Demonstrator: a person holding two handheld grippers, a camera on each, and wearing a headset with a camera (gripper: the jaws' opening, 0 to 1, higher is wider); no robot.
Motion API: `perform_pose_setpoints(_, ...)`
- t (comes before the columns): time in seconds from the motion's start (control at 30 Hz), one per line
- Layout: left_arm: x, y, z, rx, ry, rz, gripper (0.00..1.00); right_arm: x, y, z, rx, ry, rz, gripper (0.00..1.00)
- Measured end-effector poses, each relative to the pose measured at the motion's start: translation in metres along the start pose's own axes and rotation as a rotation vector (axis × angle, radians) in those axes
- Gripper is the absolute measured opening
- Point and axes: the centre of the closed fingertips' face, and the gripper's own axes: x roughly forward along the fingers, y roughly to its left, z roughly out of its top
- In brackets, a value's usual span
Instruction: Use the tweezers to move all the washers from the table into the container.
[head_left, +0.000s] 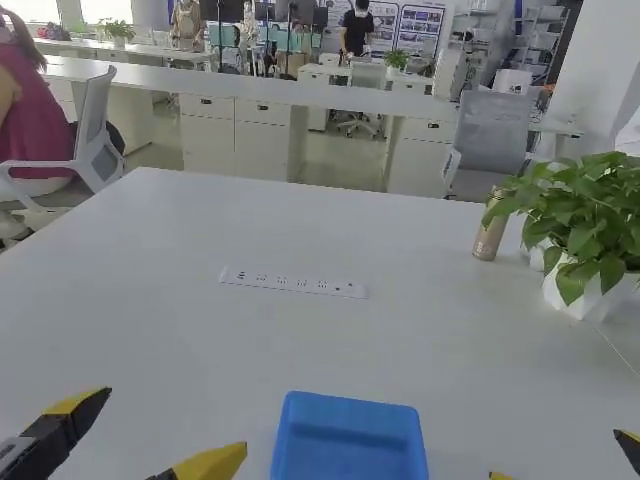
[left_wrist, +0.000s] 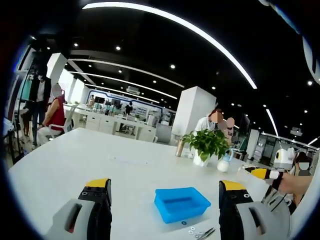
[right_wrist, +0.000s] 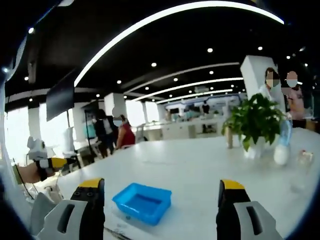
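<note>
Lying on the white table (left_wrist: 60, 170), the washers (left_wrist: 192, 230) sit just in front of the blue container (left_wrist: 181, 203), on the side nearest the left gripper view's camera. The tweezers (left_wrist: 206, 232) lie loose & flat right beside them. They are too small to tell if they touch, & I can't tell if the tips are together or apart.

The left gripper (left_wrist: 165, 185) hangs on that same near side of the container, jaws wide apart w/ nothing btwn them. The right gripper (right_wrist: 161, 183) is also near the container, jaws wide apart & empty. From its view the container sits ahead, a bit to the left.

In the head view the container is at the bottom edge, w/ yellow jaw tips on both sides of it. Past the container, on its far side, lies a white power strip (head_left: 293, 283). Further back & off to the right stand a bottle (head_left: 490, 235) & a green plant (head_left: 585, 215) in a white pot.
</note>
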Motion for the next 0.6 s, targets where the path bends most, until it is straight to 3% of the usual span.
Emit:
perform_pose_setpoints(0.3, -0.0022, 0.0015, 0.0008, 0.004, 0.002, 0.002, 0.90, -0.0005, 0.0011, 0.0006, 0.003, 0.000, 0.007, 0.83)
perform_pose_setpoints(0.6, 0.0011, -0.0045, 0.0006, 0.010, 0.006, -0.015, 0.90, -0.0023, 0.0019, 0.0003, 0.002, 0.001, 0.006, 0.82)
